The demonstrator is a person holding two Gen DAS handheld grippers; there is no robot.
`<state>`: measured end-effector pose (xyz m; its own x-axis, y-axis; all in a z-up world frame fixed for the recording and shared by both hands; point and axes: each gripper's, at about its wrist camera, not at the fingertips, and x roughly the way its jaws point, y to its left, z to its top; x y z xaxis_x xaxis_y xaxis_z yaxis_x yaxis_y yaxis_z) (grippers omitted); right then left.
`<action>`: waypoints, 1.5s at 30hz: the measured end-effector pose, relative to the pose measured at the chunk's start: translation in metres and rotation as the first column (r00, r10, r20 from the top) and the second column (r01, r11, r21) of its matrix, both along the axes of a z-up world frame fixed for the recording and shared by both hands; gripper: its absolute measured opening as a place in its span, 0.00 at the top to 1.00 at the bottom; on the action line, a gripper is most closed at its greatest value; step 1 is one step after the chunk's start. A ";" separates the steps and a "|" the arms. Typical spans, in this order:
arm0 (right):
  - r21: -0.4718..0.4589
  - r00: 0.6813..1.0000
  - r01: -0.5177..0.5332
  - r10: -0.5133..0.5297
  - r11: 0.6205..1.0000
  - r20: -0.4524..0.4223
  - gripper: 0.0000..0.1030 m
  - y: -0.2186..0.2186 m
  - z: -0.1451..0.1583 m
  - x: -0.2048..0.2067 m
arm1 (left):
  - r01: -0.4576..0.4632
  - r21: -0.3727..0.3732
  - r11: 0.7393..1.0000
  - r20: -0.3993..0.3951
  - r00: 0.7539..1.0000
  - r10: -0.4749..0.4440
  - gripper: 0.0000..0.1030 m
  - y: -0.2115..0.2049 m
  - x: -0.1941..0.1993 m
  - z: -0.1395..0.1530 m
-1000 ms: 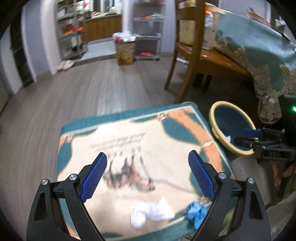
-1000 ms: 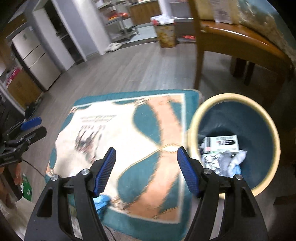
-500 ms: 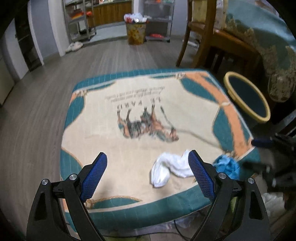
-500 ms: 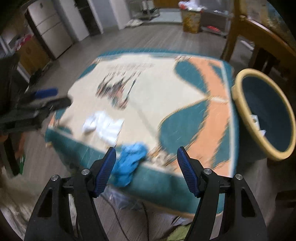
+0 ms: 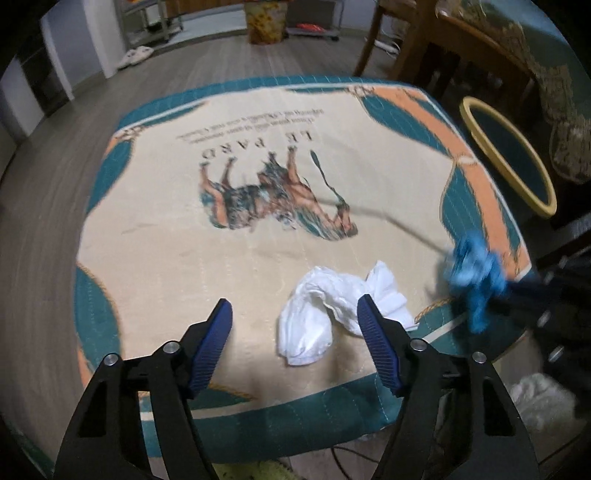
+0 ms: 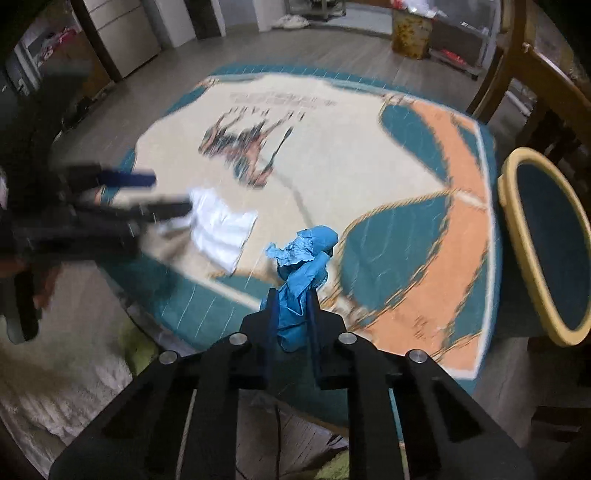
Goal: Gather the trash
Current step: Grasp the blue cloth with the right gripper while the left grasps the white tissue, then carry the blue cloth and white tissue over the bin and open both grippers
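Observation:
A crumpled white tissue (image 5: 332, 306) lies on the near right part of a patterned cloth (image 5: 258, 166). My left gripper (image 5: 295, 325) is open, its right finger over the tissue's near edge. My right gripper (image 6: 293, 306) is shut on a crumpled blue wrapper (image 6: 306, 254) near the cloth's front edge; the wrapper also shows in the left wrist view (image 5: 474, 269). The tissue shows in the right wrist view (image 6: 221, 229) next to the blurred left gripper (image 6: 147, 195). A yellow-rimmed bin (image 6: 517, 240) stands to the right of the cloth, also seen in the left wrist view (image 5: 491, 140).
A wooden chair (image 5: 424, 48) and a table with a green cloth (image 5: 546, 62) stand behind the bin. A second bin (image 5: 264, 18) is far across the wood floor. White fabric (image 5: 535, 402) lies below the cloth's right edge.
My right gripper has closed on the blue wrapper and lifted it off the cloth. My left gripper has moved in over the white tissue, still open.

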<state>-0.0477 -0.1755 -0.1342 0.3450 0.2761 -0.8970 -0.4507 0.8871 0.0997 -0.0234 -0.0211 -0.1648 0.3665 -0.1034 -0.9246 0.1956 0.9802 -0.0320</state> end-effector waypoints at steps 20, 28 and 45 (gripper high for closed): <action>0.149 0.963 0.222 -0.241 0.964 0.123 0.86 -0.066 0.078 0.067 | 0.126 -0.016 0.992 0.119 0.985 -0.123 0.89 -0.033 0.025 0.047; 0.210 0.881 0.367 -0.411 0.906 0.233 0.86 -0.155 0.158 0.071 | 0.185 -0.074 0.980 0.284 0.946 -0.157 0.89 -0.082 0.045 0.121; 0.179 0.784 0.596 -0.616 0.783 0.082 0.86 -0.299 0.090 0.115 | 0.417 -0.059 0.907 0.191 0.896 -0.400 0.88 -0.295 0.109 0.074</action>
